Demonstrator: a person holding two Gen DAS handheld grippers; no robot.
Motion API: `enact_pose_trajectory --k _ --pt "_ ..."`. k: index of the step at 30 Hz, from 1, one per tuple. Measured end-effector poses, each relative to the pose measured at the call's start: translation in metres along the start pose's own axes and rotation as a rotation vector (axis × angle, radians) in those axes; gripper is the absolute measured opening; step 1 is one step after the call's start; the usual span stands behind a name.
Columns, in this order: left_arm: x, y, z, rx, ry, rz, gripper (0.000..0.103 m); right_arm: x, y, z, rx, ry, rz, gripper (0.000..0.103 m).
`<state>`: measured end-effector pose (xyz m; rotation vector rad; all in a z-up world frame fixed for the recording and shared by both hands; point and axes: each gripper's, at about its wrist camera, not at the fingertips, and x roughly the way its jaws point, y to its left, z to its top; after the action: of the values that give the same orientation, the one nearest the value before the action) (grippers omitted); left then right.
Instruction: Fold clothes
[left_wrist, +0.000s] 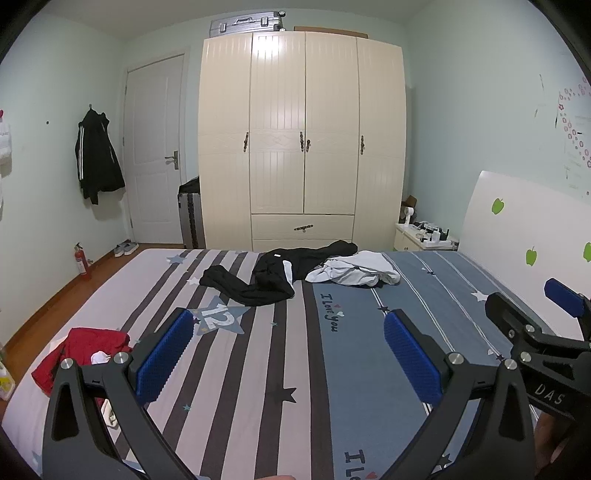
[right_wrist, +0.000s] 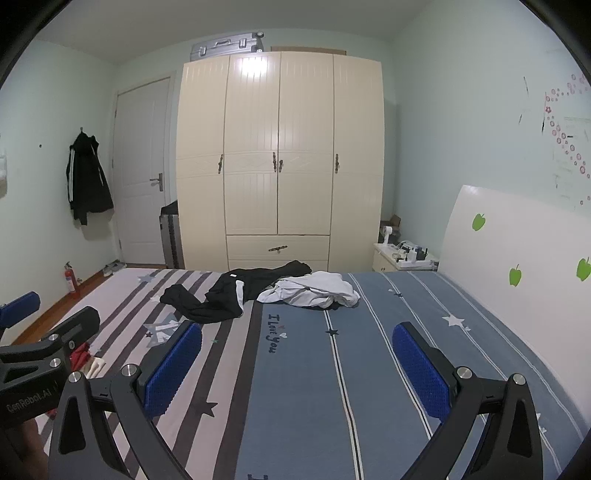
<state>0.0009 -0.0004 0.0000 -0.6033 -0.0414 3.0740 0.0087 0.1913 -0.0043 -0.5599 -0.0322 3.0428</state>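
Observation:
A crumpled black garment (left_wrist: 273, 277) (right_wrist: 225, 297) and a crumpled white garment (left_wrist: 356, 273) (right_wrist: 314, 290) lie side by side at the far end of the striped bed (left_wrist: 288, 369) (right_wrist: 303, 387). A red garment (left_wrist: 85, 350) (right_wrist: 79, 356) lies bunched at the bed's left edge. My left gripper (left_wrist: 288, 354) is open and empty, held above the near part of the bed. My right gripper (right_wrist: 297, 365) is open and empty beside it. Each gripper shows at the edge of the other's view.
A cream wardrobe (left_wrist: 303, 140) stands beyond the bed's far end. The white headboard (left_wrist: 524, 243) runs along the right. A nightstand (left_wrist: 417, 236) sits in the far right corner. A fire extinguisher (left_wrist: 82, 260) and shoes (left_wrist: 125, 248) are on the wooden floor at left.

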Motion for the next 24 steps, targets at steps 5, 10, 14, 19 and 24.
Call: enact_pose_trajectory --k 5,10,14,19,24 --pt "-0.007 0.003 -0.003 -0.009 -0.013 -0.005 0.102 0.0 -0.003 0.001 0.006 0.005 0.002 0.102" --pt "-0.004 -0.002 0.004 0.005 0.001 0.0 0.102 -0.001 -0.003 0.003 0.002 0.008 0.0 0.102" --pt "-0.004 -0.013 0.005 0.013 -0.001 0.001 0.102 -0.002 -0.001 0.002 0.0 0.004 -0.001 0.102" --pt "-0.005 -0.014 0.007 0.015 -0.002 0.003 0.102 -0.003 0.001 0.0 0.001 -0.002 -0.001 0.102" --pt "-0.006 -0.013 0.008 0.013 -0.002 0.0 0.102 -0.004 -0.001 0.001 0.003 -0.002 0.001 0.102"
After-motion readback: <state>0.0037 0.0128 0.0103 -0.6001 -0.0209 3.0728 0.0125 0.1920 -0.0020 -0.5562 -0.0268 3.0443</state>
